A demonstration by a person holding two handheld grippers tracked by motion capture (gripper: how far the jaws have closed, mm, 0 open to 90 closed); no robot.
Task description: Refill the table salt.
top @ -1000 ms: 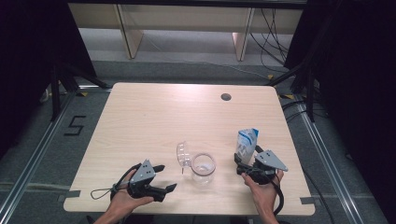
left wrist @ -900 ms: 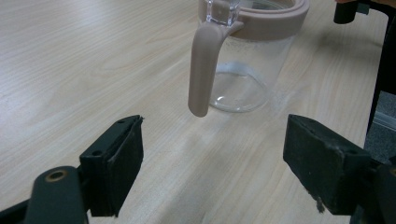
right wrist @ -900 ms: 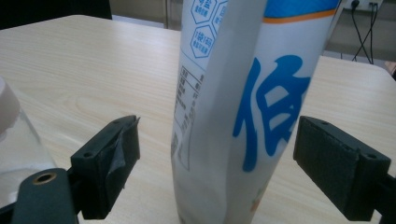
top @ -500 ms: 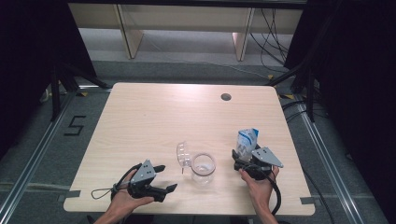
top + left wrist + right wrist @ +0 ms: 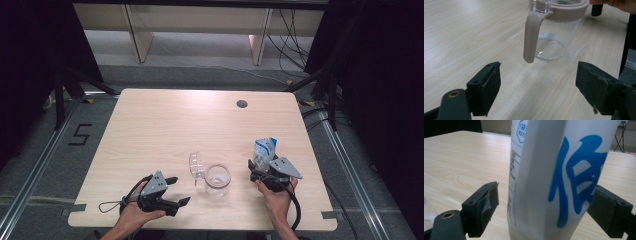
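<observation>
A clear plastic jug [image 5: 218, 178] stands at the table's near middle, its hinged lid [image 5: 196, 166] flipped open to its left. In the left gripper view the jug [image 5: 554, 37] has a beige rim and a beige handle [image 5: 531, 37] that hangs just ahead of my left gripper [image 5: 537, 92], which is open and holds nothing. The same left gripper [image 5: 178, 190] lies low on the table left of the jug. An upright white bag with blue print [image 5: 263, 149] stands to the right. My right gripper [image 5: 261, 167] is open, its jaws on either side of the bag [image 5: 554, 175].
The light wooden table [image 5: 165, 125] has a round cable hole [image 5: 242, 104] at its far right. A person's hand holds each gripper at the near edge. Cables run on the floor to the right [image 5: 320, 115].
My right gripper has crept forward a little, closer around the bag. The left gripper, jug and bag have not moved.
</observation>
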